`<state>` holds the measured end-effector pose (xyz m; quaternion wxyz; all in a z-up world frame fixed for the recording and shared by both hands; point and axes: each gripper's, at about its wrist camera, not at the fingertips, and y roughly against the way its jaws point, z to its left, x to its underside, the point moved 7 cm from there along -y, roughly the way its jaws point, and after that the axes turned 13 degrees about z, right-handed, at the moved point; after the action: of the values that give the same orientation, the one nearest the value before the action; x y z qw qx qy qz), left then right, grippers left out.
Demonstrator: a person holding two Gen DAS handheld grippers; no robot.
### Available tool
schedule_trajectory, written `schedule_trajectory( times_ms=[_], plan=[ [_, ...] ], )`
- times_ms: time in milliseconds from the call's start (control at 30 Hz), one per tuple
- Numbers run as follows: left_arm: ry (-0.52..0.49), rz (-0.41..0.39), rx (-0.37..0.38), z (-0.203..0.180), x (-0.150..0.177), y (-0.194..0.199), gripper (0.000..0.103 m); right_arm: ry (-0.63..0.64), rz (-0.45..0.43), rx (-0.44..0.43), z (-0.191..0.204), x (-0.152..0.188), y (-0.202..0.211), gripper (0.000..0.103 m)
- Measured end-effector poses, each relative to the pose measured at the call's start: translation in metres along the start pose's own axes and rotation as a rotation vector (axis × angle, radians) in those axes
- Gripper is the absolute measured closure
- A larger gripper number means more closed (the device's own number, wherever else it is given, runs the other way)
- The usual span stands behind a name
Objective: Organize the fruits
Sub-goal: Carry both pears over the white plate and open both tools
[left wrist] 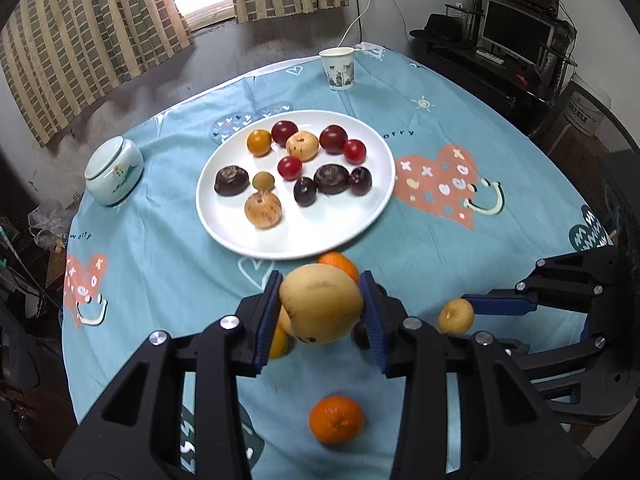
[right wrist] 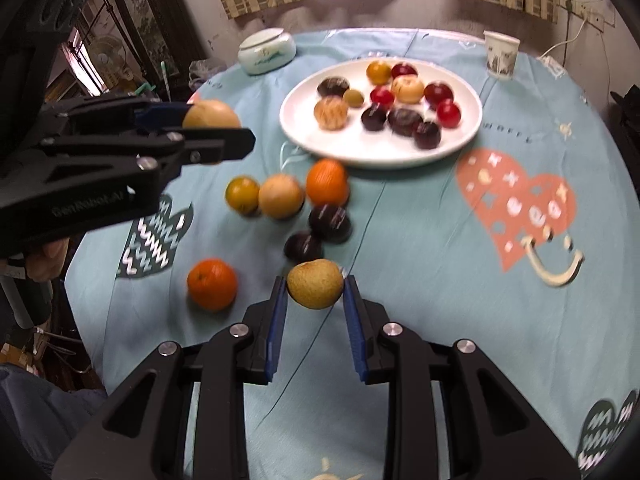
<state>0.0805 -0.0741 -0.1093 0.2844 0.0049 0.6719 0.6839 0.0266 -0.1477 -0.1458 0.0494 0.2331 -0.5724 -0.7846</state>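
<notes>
The left tongs (left wrist: 320,312) clench a large yellow pear (left wrist: 322,304) above the loose fruit near the worktop's near edge; the right tongs (right wrist: 315,288) clench a small yellow fruit (right wrist: 315,283) there too. Either round fruit may slip from its narrow grip, fall on the orange (right wrist: 212,283) below and scatter the pile. The plate (right wrist: 298,128) is crowded, so arrivals may roll. Readable: "GenRobot.AI" on the left tongs, "worry" on the cloth.

Lettering I can read from my two wrist views

On my left gripper (right wrist: 218,136), its black body carries "GenRobot.AI" in faint letters; the blue tablecloth (left wrist: 460,240) is printed with "worry", partly cut off beside the white plate (left wrist: 224,216) and again near its left edge.
</notes>
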Motion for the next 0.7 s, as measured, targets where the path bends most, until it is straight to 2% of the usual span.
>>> schedule_trajectory(
  times_ms=[133,267,367,567,600,633,700],
  plan=[
    [0.015,-0.015,0.011,0.012,-0.031,-0.006,0.063,0.01,-0.042,0.022,-0.015,-0.032,0.012,0.074],
    [0.132,-0.02,0.07,0.047,-0.077,-0.022,0.063,0.023,-0.1,0.053,-0.033,-0.08,0.022,0.074],
    [0.194,-0.011,0.06,0.069,-0.106,-0.043,0.063,0.017,-0.125,0.072,-0.05,-0.12,0.016,0.074],
    [0.249,0.062,0.048,0.089,-0.135,-0.09,0.063,-0.027,-0.089,0.109,-0.085,-0.175,-0.024,0.074],
    [0.249,0.073,0.047,0.09,-0.136,-0.096,0.059,-0.036,-0.075,0.118,-0.089,-0.181,-0.03,0.074],
    [0.251,0.075,0.04,0.091,-0.139,-0.101,0.05,-0.039,-0.054,0.127,-0.093,-0.187,-0.038,0.074],
    [0.25,0.07,0.041,0.092,-0.142,-0.104,0.048,-0.032,-0.035,0.166,-0.098,-0.193,-0.048,0.074]
  ],
)
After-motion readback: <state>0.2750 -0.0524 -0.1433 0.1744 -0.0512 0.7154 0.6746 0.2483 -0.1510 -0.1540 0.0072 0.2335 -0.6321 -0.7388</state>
